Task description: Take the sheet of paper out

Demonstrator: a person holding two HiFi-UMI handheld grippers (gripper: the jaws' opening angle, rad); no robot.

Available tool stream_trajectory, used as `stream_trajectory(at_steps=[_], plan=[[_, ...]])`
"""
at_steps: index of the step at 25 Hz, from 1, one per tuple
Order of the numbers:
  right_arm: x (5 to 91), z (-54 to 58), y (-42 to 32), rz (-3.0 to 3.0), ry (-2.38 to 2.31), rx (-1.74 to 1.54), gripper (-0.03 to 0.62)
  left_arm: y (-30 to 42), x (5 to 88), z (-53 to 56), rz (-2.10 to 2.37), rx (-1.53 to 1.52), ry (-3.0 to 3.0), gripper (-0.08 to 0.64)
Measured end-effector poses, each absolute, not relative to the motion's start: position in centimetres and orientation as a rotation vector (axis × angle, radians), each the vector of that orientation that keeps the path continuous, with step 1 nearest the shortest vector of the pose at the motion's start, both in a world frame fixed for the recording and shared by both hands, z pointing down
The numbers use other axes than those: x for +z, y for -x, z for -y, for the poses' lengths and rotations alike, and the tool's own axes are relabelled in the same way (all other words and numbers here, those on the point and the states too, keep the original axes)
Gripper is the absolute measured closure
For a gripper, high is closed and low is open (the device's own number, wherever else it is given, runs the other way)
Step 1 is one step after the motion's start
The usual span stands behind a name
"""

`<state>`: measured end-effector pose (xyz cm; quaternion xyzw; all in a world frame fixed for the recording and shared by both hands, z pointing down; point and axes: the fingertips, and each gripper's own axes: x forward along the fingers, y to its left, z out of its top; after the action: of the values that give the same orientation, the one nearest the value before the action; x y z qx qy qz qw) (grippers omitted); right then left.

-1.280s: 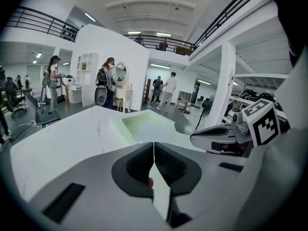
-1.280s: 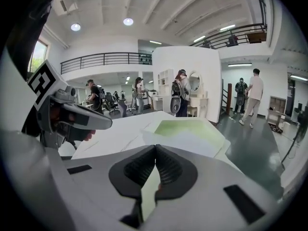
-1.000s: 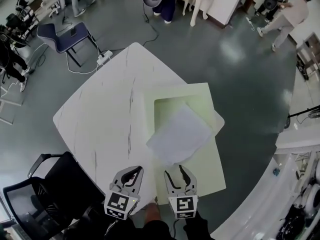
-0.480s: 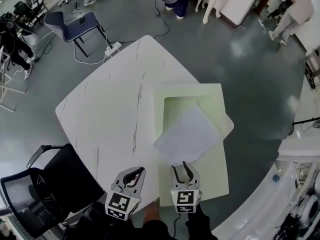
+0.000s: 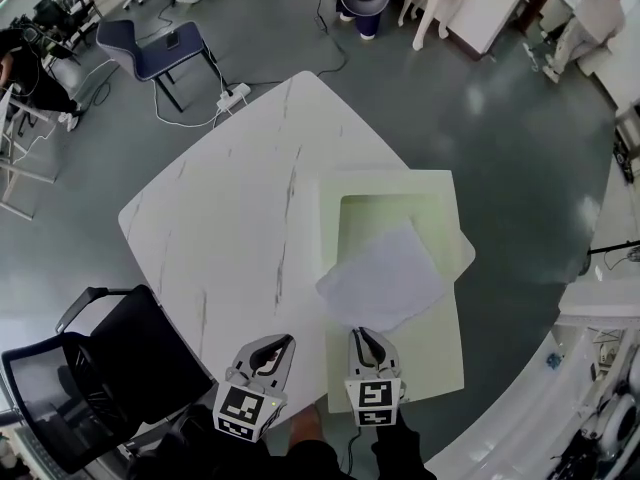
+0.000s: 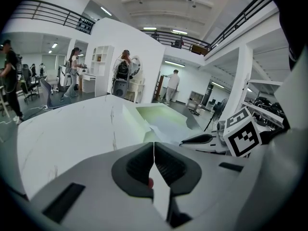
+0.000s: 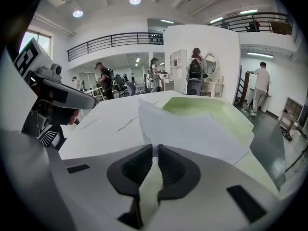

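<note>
A white sheet of paper (image 5: 385, 278) lies askew on a pale green folder (image 5: 440, 363), partly over its recessed tray, on the white marble table (image 5: 230, 228). My right gripper (image 5: 366, 334) is at the sheet's near corner. In the right gripper view its jaws are closing and stand almost together (image 7: 155, 150), with the corner of the paper (image 7: 192, 129) pinched between the pads. My left gripper (image 5: 272, 345) hovers beside it over bare table, shut with nothing in it (image 6: 154, 146).
A black chair (image 5: 100, 368) stands at the table's near left corner. A blue chair (image 5: 150, 53) and a power strip with cables (image 5: 235, 95) are on the floor beyond the table. People stand far off at the room's edges.
The right gripper has moved forward and down to the paper's near corner, and its jaws have gone from wide open to almost together. The left gripper has barely shifted.
</note>
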<state>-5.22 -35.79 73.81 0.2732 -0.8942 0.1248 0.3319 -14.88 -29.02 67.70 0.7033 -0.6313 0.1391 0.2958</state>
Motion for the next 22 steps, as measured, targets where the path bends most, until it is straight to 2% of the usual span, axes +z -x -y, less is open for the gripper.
stream_trajectory(at_steps=[8, 22], plan=[[70.3, 35.3, 5.9, 2.366, -0.759, 0.263, 0.543, 16.0, 65.3, 27.9, 1.706, 0.352, -1.904, 0.535], [54.3, 31.2, 3.5, 2.457, -1.015, 0.037, 0.554, 14.5, 51.4, 24.3, 1.745, 0.26, -2.173, 0.535]])
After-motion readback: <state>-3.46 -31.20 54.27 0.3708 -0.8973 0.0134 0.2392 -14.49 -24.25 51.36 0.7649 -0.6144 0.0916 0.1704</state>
